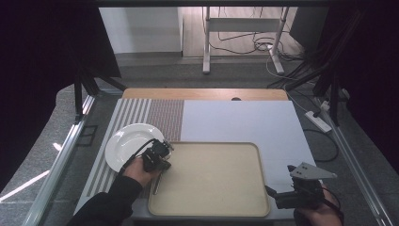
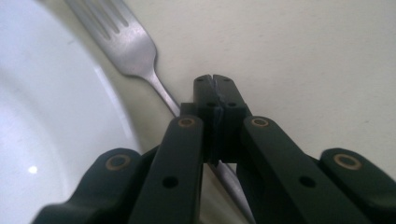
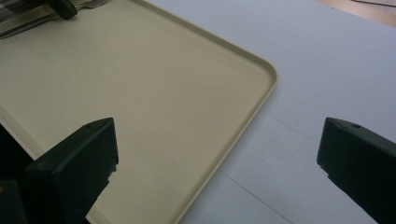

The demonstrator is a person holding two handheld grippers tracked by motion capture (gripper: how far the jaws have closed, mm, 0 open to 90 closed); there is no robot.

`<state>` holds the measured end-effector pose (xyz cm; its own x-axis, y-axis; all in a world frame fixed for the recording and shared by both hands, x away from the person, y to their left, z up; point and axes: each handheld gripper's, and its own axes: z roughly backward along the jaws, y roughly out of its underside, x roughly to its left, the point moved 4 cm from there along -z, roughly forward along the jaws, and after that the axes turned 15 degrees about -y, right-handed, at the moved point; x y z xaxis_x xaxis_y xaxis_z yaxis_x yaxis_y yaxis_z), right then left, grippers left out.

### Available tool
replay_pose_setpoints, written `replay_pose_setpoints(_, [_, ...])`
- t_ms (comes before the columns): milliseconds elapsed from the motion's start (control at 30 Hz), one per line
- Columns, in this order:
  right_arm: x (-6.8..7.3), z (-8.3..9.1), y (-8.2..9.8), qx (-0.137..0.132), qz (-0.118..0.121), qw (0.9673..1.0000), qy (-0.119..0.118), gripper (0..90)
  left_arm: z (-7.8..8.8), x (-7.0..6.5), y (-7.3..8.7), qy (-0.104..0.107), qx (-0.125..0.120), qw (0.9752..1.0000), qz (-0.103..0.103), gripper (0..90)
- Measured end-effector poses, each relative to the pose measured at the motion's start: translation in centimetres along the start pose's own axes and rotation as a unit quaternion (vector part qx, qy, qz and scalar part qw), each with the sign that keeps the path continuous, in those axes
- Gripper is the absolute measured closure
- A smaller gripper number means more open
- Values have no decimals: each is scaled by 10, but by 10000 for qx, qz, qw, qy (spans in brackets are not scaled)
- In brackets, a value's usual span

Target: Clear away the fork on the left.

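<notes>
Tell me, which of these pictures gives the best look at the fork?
The left gripper view: the fork lies close up, tines and handle sharp, beside the white plate. The high view shows just a thin dark handle on the tray. The right gripper view catches faint tines far off.

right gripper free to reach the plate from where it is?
Probably not cleanly. The right gripper sits open off the tray's right edge; the plate lies beyond the far side, with the left gripper, shut on the fork, alongside it.

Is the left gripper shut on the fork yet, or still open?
Shut on it. The left gripper has its jaws pressed together around the fork handle, beside the white plate.
</notes>
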<state>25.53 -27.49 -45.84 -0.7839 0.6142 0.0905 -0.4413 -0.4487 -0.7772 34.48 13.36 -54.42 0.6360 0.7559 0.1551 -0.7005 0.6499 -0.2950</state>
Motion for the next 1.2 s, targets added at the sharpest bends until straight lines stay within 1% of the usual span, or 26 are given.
replay_pose_setpoints(133, [0, 0, 0, 0, 2, 10000, -1, 0, -1, 7, 3, -1, 37, 9999, 127, 887])
replay_pose_setpoints(200, [0, 0, 0, 0, 2, 10000, -1, 0, -1, 8, 3, 16, 38, 9998, 170, 887])
replay_pose_setpoints(333, [0, 0, 0, -2, 8, 10000, 4, 0, 1, 8, 3, -20, -3, 9999, 132, 885])
replay_pose_setpoints(433, [0, 0, 0, -4, 9, 10000, 2, 0, 5, 9, 2, 95, -199, 9995, 221, 845])
replay_pose_setpoints(600, [0, 0, 0, -4, 9, 10000, 3, 0, 13, 9, 1, 242, -597, 9975, 283, 743])
replay_pose_setpoints(633, [0, 0, 0, -9, 11, 10000, 0, 0, 14, 9, 1, 249, -636, 9973, 285, 713])
replay_pose_setpoints(767, [0, 0, 0, -10, 11, 10000, 2, 0, 19, 8, 1, 338, -778, 9960, 276, 664])
replay_pose_setpoints(867, [0, 0, 0, -10, 15, 10000, -1, 0, 23, 6, 0, 277, -906, 9953, 196, 602])
replay_pose_setpoints(933, [0, 0, 0, -3, 13, 10000, -7, 0, 25, 5, 1, 273, -973, 9948, 158, 566])
replay_pose_setpoints(1067, [0, 0, 0, -5, 9, 10000, -21, 0, 31, 6, 2, 237, -1183, 9925, 190, 491])
replay_pose_setpoints(1200, [0, 0, 0, 1, 16, 10000, -21, 0, 35, 10, 6, 247, -1329, 9904, 306, 404])
